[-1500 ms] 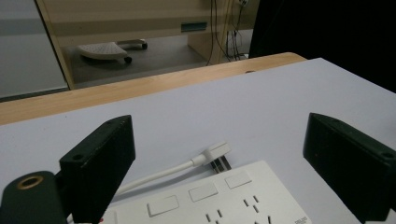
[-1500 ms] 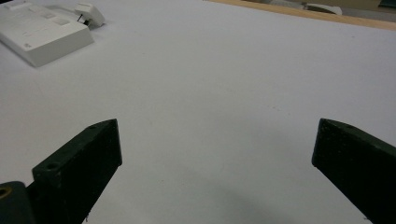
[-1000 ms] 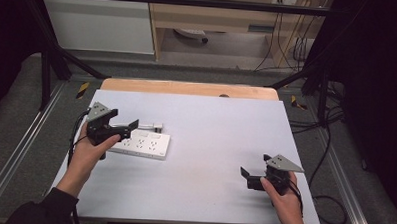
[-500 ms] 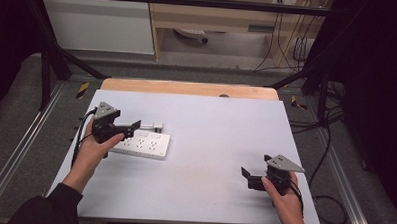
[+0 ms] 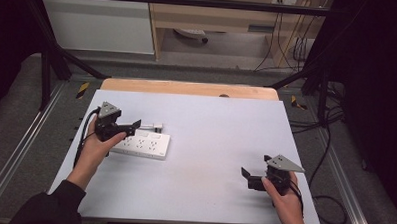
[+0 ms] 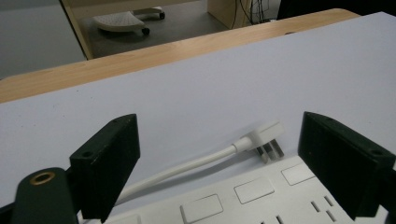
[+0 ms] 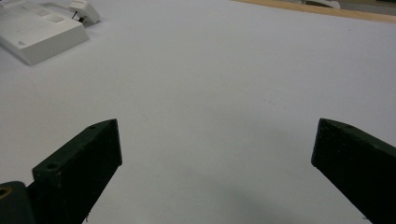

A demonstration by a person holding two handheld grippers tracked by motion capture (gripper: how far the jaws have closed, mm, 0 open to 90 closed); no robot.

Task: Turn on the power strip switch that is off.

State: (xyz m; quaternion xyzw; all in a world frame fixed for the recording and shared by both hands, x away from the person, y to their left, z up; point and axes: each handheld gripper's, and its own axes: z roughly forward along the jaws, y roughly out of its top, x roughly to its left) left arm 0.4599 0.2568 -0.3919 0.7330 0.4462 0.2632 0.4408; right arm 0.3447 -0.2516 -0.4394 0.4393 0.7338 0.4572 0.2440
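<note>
My left gripper [image 5: 131, 125] has crept forward over the last second and now hangs over the near-left end of the white power strip [image 5: 141, 144], jaws spread wide. In the left gripper view the plug [image 6: 266, 138] and its white cord [image 6: 187, 168] lie just beyond the strip, between my open jaws, so I judge the plug is what I am lining up to pinch. My right gripper [image 5: 250, 178] has stayed parked well apart at the table's [image 5: 211, 117] right, jaws also spread, holding nothing.
</note>
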